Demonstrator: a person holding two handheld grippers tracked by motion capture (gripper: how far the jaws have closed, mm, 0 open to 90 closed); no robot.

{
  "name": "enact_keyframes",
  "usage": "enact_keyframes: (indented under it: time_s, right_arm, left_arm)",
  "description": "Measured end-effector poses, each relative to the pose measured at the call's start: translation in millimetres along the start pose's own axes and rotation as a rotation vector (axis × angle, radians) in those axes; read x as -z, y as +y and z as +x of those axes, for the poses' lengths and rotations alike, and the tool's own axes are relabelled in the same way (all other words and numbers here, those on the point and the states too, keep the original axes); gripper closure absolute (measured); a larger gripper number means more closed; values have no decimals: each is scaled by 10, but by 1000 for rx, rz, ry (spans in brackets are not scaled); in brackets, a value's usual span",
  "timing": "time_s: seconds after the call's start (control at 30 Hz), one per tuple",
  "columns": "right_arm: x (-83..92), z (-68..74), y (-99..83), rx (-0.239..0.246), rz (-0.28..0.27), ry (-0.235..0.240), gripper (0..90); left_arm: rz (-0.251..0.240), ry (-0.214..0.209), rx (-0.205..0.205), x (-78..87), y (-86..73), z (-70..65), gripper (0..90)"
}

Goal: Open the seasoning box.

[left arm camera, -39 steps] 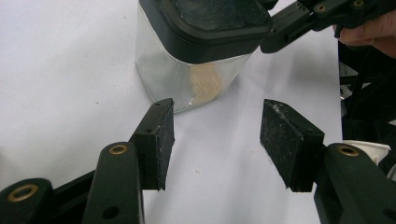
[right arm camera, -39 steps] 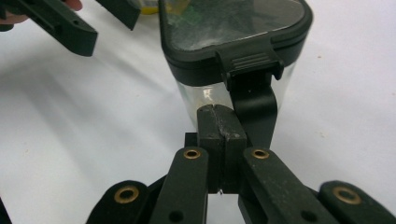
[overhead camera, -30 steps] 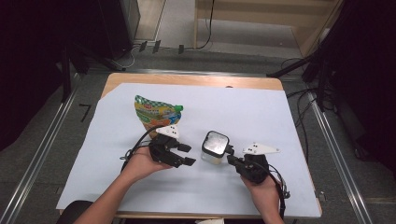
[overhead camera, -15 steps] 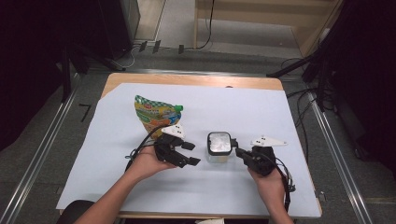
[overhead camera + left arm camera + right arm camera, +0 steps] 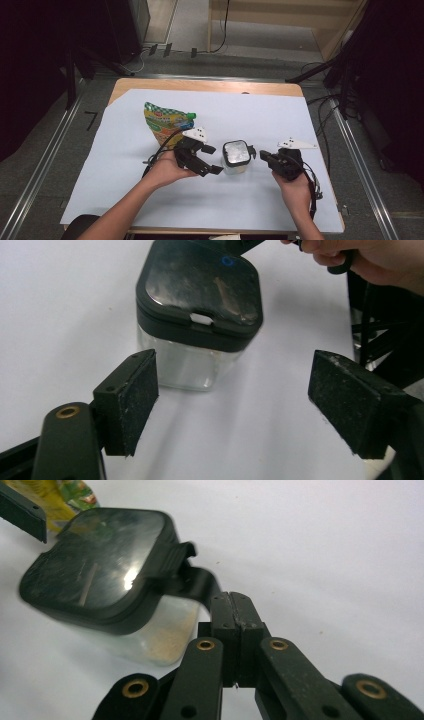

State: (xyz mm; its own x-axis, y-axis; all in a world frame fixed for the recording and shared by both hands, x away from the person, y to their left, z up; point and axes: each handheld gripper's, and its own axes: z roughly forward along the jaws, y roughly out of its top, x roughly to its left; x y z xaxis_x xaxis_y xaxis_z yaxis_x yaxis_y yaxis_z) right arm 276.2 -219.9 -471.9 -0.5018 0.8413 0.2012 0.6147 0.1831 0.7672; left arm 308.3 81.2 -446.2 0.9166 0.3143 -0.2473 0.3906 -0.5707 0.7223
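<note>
Clear-walled jar (image 5: 236, 156) between open left claw (image 5: 212, 160) and shut right claw (image 5: 263, 157).

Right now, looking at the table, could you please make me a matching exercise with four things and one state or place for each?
Things:
1. left tool
2. right tool
3. clear jar with black lid
4. green and yellow pouch

States:
A. stands between both tools
B. jaws pressed together
C. jaws wide apart
D. lies on the white sheet beyond the left tool

Pairs: 1-C, 2-B, 3-A, 4-D
</note>
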Motion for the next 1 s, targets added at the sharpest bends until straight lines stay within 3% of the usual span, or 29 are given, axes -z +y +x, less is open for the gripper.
enact_keyframes:
  time_s: [0.33,0.63,1.0]
  right_arm:
    - [-305,-143,56,-11,72,-5,900]
    - [-327,-79,60,-3,48,11,900]
    - [-336,-43,52,7,48,-15,900]
  left_arm:
    - [-7,7,-4,-204,35,89,156]
    - [-14,32,-67,-418,87,112,147]
    - [-34,76,-96,-451,94,56,153]
